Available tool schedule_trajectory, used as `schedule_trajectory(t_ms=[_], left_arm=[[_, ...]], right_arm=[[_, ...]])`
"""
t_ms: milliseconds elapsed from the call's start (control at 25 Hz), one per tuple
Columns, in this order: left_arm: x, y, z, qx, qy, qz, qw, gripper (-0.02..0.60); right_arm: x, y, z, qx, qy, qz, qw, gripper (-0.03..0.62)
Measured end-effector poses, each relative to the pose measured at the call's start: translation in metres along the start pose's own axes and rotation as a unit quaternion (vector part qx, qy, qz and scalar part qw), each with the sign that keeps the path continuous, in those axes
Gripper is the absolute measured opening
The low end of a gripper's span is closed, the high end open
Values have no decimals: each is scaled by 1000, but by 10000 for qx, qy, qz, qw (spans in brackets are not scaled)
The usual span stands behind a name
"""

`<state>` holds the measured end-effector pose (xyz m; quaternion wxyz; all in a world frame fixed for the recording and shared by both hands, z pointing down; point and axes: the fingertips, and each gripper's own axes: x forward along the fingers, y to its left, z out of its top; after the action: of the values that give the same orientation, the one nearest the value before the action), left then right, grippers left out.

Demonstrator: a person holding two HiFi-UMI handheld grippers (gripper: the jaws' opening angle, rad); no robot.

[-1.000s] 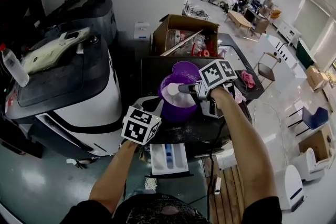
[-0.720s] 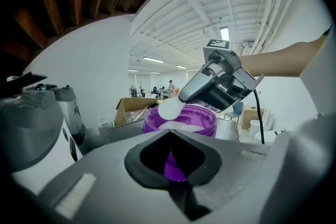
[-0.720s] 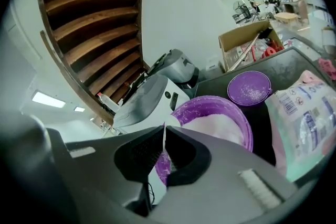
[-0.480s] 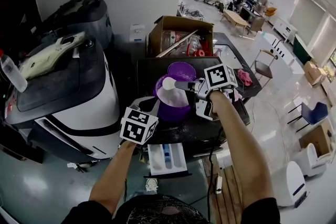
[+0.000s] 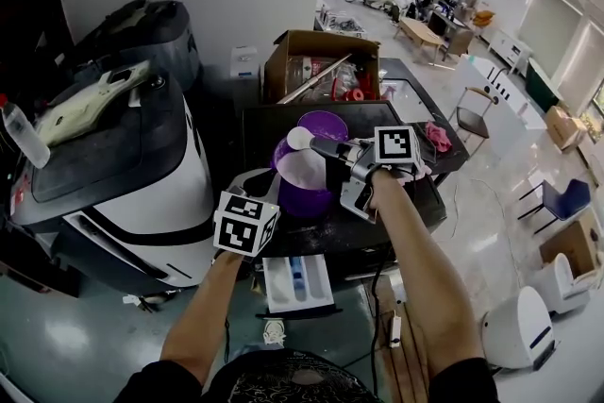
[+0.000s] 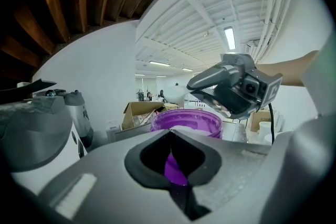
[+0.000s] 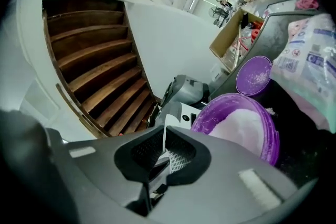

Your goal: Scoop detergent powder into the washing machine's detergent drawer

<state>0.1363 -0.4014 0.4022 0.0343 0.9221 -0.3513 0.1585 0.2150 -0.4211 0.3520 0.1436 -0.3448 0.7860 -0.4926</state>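
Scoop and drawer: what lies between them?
The purple tub of powder, as the head view shows: the scoop is at its far side, the open drawer at its near side.

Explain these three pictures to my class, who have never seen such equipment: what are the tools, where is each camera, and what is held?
No robot here: a person holds a tool in each hand, each ending in a two-fingered claw. One picture comes from a camera on the person's head, looking down; the others come from cameras riding on each tool. The right claw is shut on the handle of a filled scoop, over an open purple tub of white powder. The left claw seems shut on the tub's near side. Tub and lid sit on a dark top. Below, the washing machine's drawer stands open.
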Motion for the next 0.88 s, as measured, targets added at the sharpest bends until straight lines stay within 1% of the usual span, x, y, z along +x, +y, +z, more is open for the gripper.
schedule_trajectory(t_ms=[120,240,440,680,880], left_arm=[[-2,-2,1,-6,-24,51,10000,1],[-3,-5,2,-10,-26,89,10000,0],[-5,-10,5,-1,-34,117,9999,2],[-7,-11,3,-20,5,167,9999,2],[-10,-13,6,35,-54,213,9998,1]], right_arm=[[-3,3,1,186,-297,139,9993,35],[-7,7,2,494,-578,354,9965,35],[-13,-5,-1,789,-800,224,9934,35],[-19,-10,3,1219,-1221,272,9846,35],[-19,-17,-4,1382,-1309,246,9814,35]])
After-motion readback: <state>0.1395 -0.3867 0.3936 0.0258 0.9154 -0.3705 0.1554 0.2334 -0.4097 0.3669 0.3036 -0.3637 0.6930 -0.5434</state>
